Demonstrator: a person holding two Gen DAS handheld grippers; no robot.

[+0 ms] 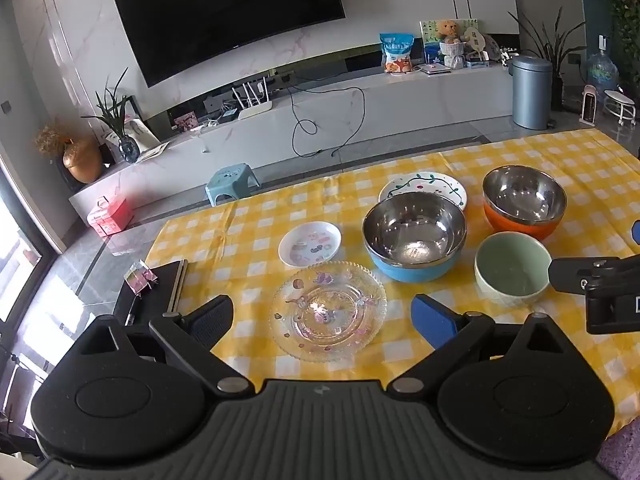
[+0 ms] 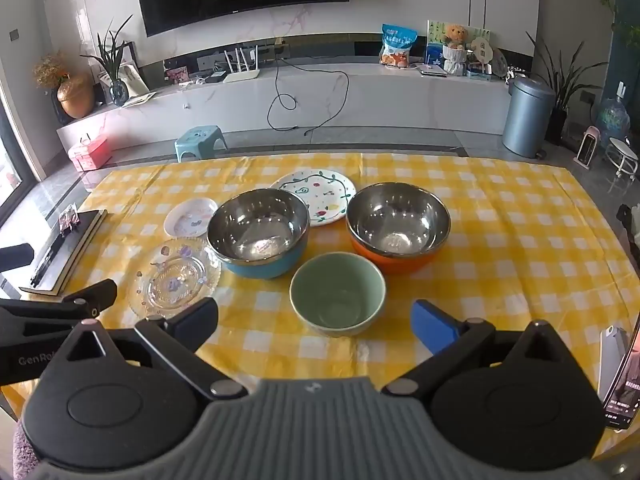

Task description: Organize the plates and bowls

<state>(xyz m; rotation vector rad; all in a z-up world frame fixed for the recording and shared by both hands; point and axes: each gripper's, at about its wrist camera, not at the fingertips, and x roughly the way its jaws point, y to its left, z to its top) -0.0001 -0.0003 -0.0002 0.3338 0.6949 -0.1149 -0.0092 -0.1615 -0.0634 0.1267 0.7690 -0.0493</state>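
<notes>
Crowding mid-table, six dishes (tablecloth [image 2: 520, 240] bare rightward), both hand-held grippers gaping

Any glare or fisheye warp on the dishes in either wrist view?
Left wrist: strong barrel warp bows the TV; bright glints in the blue steel bowl and on the glass plate, whose edges read faint. Right wrist: same warp, dark corner vignetting, glare in the orange steel bowl; focus sharp.

Bright daylight enters from a window [image 1: 16, 256] at left, glaring off the glossy floor [image 1: 60, 280]. Both views are sharp, soft-shadowed, with fisheye bending and dark corners.
</notes>
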